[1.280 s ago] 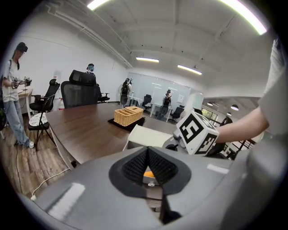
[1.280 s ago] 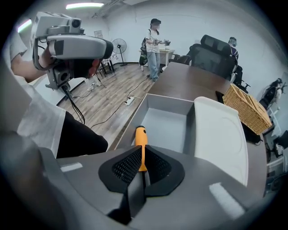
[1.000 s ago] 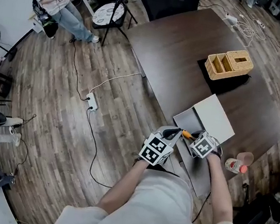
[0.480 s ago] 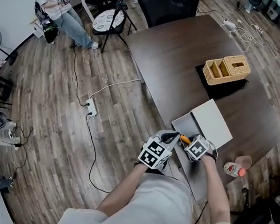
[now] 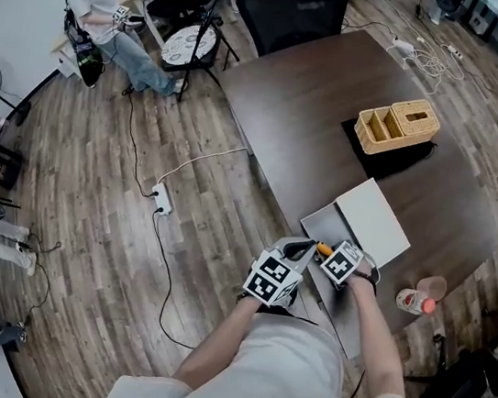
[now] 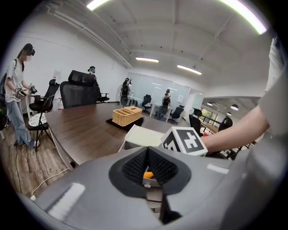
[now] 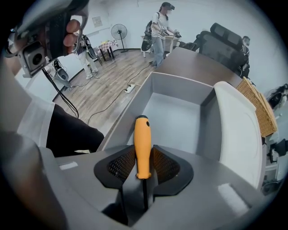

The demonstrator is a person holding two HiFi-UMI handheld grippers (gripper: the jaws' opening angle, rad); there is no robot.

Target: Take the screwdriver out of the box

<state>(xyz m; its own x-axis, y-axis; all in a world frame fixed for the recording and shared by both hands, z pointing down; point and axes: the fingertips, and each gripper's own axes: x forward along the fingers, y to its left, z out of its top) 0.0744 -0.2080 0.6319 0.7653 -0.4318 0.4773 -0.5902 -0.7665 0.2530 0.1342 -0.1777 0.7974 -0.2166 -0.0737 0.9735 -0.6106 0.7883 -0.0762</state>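
Observation:
An orange-handled screwdriver [image 7: 142,146] lies in the open grey box [image 7: 175,112], its dark shaft running back under my right gripper [image 7: 144,164]. This gripper points steeply down; its jaws have just been opening and now stand wide on either side of the handle, not pressing it. In the head view the screwdriver [image 5: 323,248] shows at the box's near corner between my right gripper [image 5: 330,256] and my left gripper [image 5: 302,248]. The left gripper [image 6: 147,155] rests at the box's near-left edge, its pads meeting at the tips. The box's white lid [image 5: 374,221] lies folded open.
A wicker basket [image 5: 397,123] sits on a black mat further along the brown table [image 5: 300,108]. A bottle [image 5: 413,301] and a cup [image 5: 435,286] stand right of the box, near the table edge. A power strip [image 5: 163,199] and cables lie on the floor; a person [image 5: 102,5] sits at the far left.
My right gripper has sunk a little toward the screwdriver in the box. My left gripper has stayed put.

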